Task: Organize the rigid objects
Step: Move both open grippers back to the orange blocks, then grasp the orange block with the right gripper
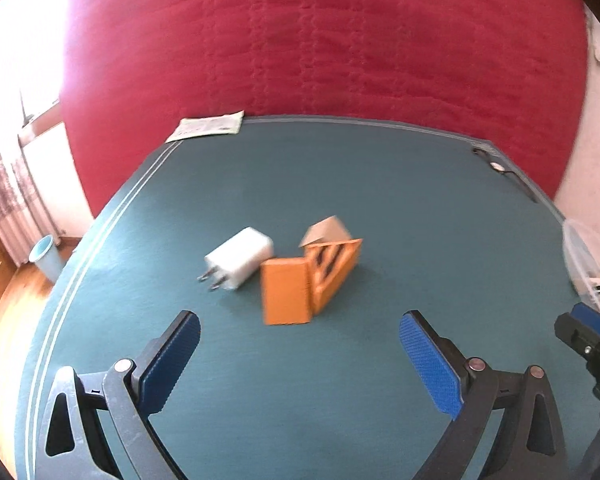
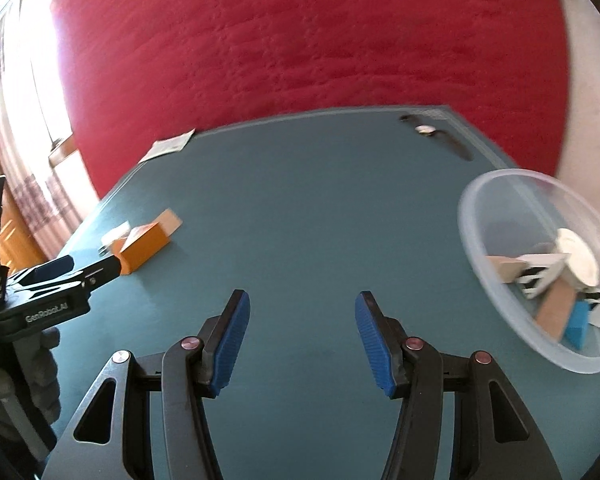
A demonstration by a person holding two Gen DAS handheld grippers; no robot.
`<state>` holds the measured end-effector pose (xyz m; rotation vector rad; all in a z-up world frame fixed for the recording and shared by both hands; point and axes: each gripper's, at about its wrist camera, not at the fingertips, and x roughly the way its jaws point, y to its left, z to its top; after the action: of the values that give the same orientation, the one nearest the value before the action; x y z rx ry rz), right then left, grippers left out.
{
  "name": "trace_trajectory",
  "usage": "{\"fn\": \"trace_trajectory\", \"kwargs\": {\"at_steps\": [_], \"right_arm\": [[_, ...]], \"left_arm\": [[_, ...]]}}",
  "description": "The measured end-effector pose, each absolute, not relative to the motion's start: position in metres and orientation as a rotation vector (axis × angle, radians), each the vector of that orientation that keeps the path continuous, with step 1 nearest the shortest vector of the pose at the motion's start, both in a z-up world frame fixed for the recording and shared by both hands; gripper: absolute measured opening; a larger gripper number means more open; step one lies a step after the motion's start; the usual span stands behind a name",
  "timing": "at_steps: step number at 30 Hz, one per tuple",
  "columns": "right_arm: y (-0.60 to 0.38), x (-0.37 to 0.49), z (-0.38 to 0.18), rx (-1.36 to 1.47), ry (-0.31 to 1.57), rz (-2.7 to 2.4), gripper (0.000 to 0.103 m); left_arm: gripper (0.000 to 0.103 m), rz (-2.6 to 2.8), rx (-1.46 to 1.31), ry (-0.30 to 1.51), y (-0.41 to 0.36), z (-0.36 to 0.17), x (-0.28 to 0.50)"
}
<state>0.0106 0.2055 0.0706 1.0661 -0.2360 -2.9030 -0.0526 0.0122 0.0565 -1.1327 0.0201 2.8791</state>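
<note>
An orange box point(image 1: 300, 280) with an open flap lies in the middle of the teal table, and a white plug charger point(image 1: 240, 258) lies just left of it, touching or nearly so. My left gripper point(image 1: 300, 332) is open and empty, just short of the box. The box shows at the left in the right wrist view point(image 2: 146, 246), with the left gripper point(image 2: 76, 270) in front of it. My right gripper point(image 2: 302, 312) is open and empty over bare table. A clear plastic bowl point(image 2: 500, 196) at the right holds several small items.
A wristwatch point(image 2: 428, 130) lies at the table's far right corner. A paper leaflet point(image 1: 208, 126) lies at the far left corner. A red quilted cover point(image 1: 320, 40) hangs behind the table. A light blue bin point(image 1: 48, 258) stands on the floor at left.
</note>
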Motion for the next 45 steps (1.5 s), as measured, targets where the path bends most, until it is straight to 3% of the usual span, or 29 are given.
{"fn": "trace_trajectory", "kwargs": {"at_steps": [31,45], "right_arm": [[0.060,-0.103,0.067,1.096,-0.159,-2.521,0.056],[0.066,-0.127,0.050,1.155,-0.182,-2.534,0.057]], "left_arm": [[0.102,2.929,-1.224,-0.184,-0.049,0.039,-0.052],[0.102,2.907,-1.241,-0.196,-0.052,0.036,-0.056]]}}
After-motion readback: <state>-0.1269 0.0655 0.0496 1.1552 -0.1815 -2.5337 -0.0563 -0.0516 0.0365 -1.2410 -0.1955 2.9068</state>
